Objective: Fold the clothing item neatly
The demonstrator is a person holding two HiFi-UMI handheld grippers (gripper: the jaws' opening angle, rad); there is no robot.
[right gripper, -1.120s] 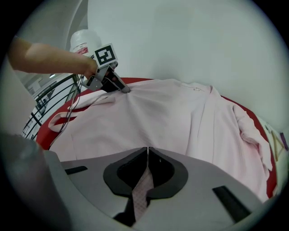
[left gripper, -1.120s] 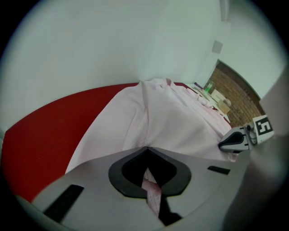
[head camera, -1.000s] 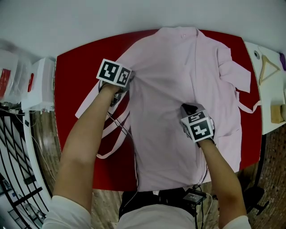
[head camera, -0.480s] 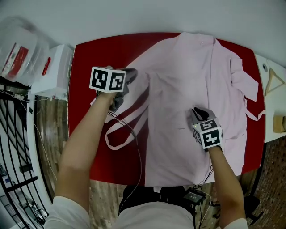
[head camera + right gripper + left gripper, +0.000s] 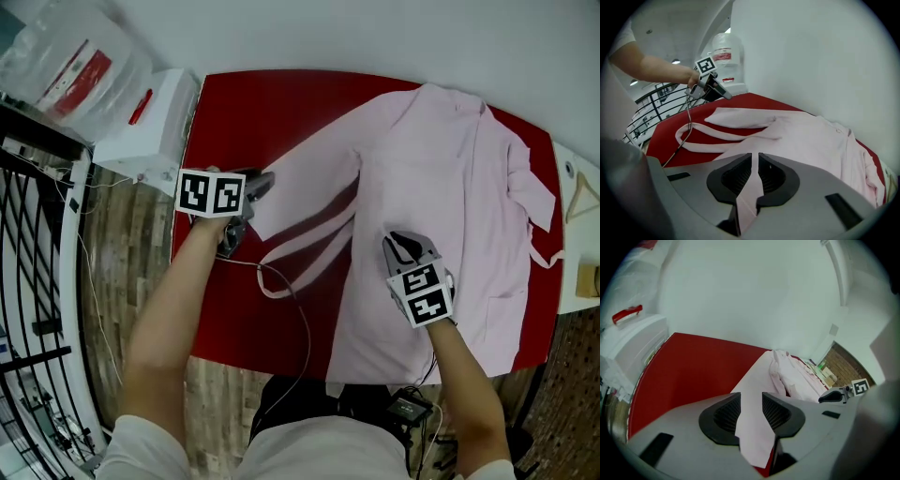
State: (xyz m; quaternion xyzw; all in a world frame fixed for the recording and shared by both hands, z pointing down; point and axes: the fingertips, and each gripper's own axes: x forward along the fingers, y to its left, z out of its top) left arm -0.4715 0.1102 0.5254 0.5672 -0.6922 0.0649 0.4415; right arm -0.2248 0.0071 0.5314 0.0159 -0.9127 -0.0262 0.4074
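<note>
Where pink garment (image 5: 441, 187) lies, table (image 5: 253, 122) is red (wood floor (image 5: 112, 244) around).

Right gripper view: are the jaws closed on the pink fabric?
Yes, the right gripper has its jaws pinched on the pink garment.

sleeve (image 5: 754, 376): runs between the jaws of the left gripper (image 5: 751, 405) (they've just been opening, pads apart); tip drops out of sight behind the gripper body.
garment (image 5: 820, 140): edge pinched in the right gripper (image 5: 755, 164), lower end hidden under that gripper's body.
hem (image 5: 375, 367): stretch behind the right gripper covered by the forearm (image 5: 459, 375).
hanger (image 5: 583, 192): far right of the right gripper, cut by frame edge.
plastic bag (image 5: 75, 56): beyond the left gripper, cropped at top.
clutter (image 5: 825, 373): right of the left gripper, too small to tell.
</note>
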